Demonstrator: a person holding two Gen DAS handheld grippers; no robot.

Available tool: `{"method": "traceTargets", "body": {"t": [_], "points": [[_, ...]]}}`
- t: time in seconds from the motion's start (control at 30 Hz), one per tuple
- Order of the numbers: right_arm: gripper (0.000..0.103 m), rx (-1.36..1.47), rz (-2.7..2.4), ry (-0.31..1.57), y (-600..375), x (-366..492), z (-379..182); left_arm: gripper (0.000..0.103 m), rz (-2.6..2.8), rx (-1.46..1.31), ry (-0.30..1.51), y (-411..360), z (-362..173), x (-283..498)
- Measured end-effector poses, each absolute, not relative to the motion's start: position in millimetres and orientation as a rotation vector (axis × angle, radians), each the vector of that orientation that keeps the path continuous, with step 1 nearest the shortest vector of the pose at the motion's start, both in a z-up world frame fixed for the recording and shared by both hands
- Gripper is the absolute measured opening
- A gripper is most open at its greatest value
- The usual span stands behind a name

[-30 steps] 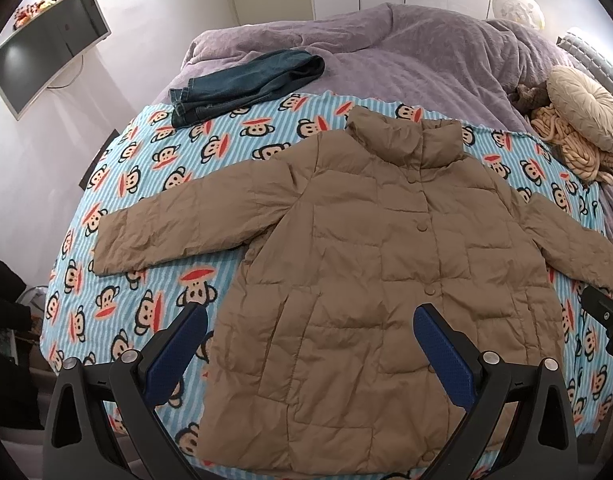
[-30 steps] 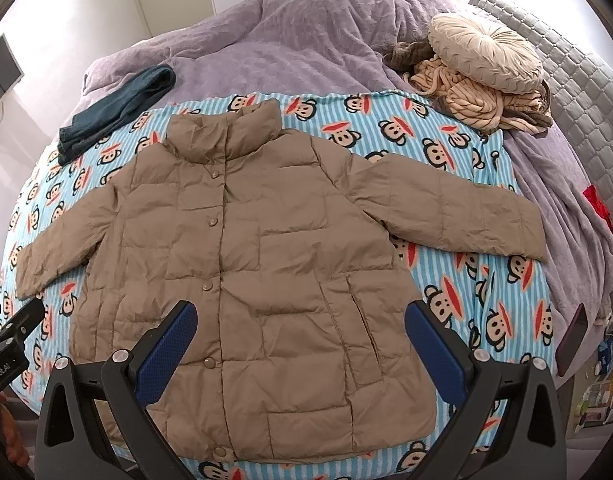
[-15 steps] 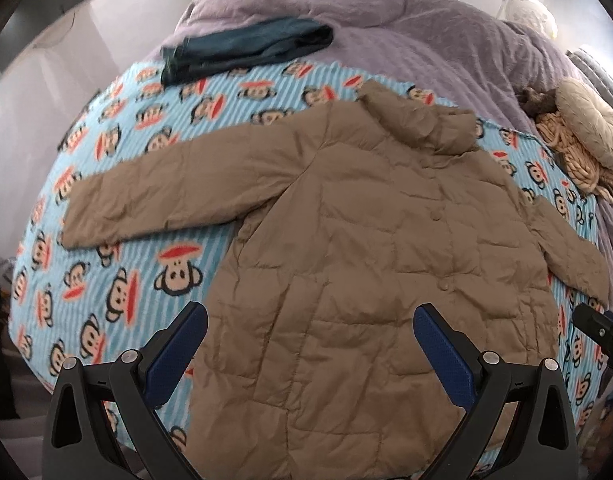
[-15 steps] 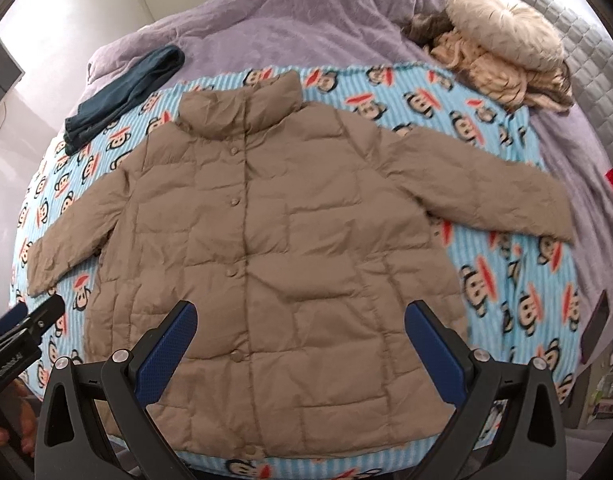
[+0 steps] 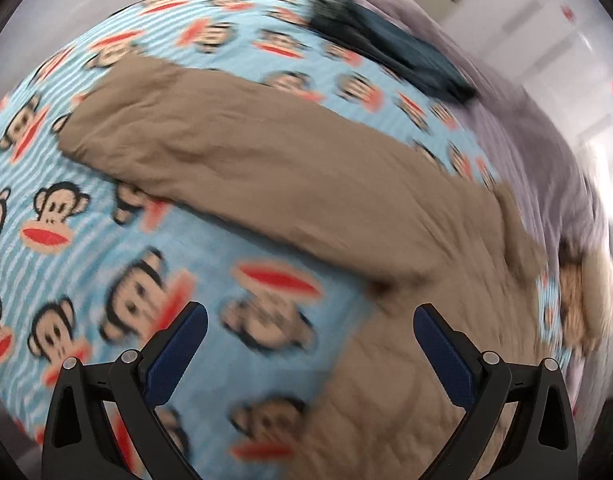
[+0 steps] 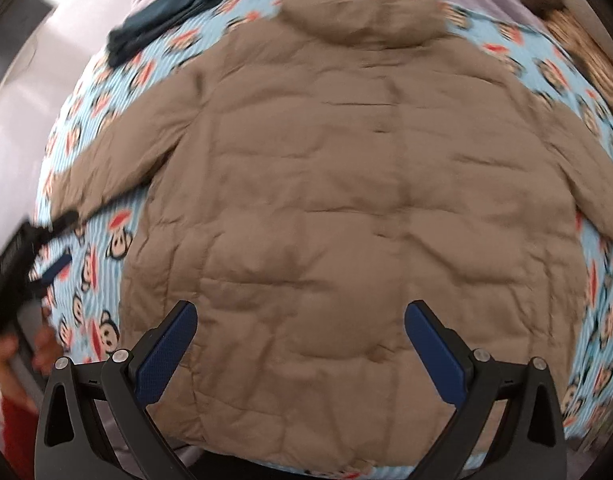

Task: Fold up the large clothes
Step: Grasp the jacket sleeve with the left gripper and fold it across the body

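Your left claw (image 5: 310,344) gapes wide and empty; the tan quilted puffer jacket's long sleeve (image 5: 234,160) lies crosswise just ahead, nearer it. Your right claw (image 6: 300,338), equally wide, hovers over the jacket body (image 6: 346,200).

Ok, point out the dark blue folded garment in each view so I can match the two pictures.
Left wrist view: the dark blue folded garment lies upper right of centre, on the far edge of the monkey-print sheet where it meets the purple duvet.
Right wrist view: the garment sits at upper left, along the same border.
Shared landmark: the tan puffer jacket, whose sleeve stretches out below the garment.
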State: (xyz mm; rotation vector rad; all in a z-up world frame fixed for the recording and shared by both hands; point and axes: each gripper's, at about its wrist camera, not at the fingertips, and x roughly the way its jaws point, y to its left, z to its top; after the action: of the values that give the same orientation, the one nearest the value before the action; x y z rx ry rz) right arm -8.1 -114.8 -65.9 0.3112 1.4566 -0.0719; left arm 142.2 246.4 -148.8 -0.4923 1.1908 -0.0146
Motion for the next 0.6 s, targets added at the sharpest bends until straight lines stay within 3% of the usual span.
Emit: {"method": "traceTargets", "body": {"t": [0.3, 0.57, 0.6], "points": [[0.103, 0.253, -0.013, 1.506, -64, 23, -97, 0.103, 0.012, -0.767, 1.169, 322, -224, 202], [0.103, 0.26, -0.032, 1.496, -52, 39, -112, 0.103, 0.07, -0.741, 1.057, 332, -225, 254], [0.103, 0.263, -0.037, 1.491, -53, 41, -113, 0.098, 0.091, -0.729, 1.046, 333, -224, 259]]}}
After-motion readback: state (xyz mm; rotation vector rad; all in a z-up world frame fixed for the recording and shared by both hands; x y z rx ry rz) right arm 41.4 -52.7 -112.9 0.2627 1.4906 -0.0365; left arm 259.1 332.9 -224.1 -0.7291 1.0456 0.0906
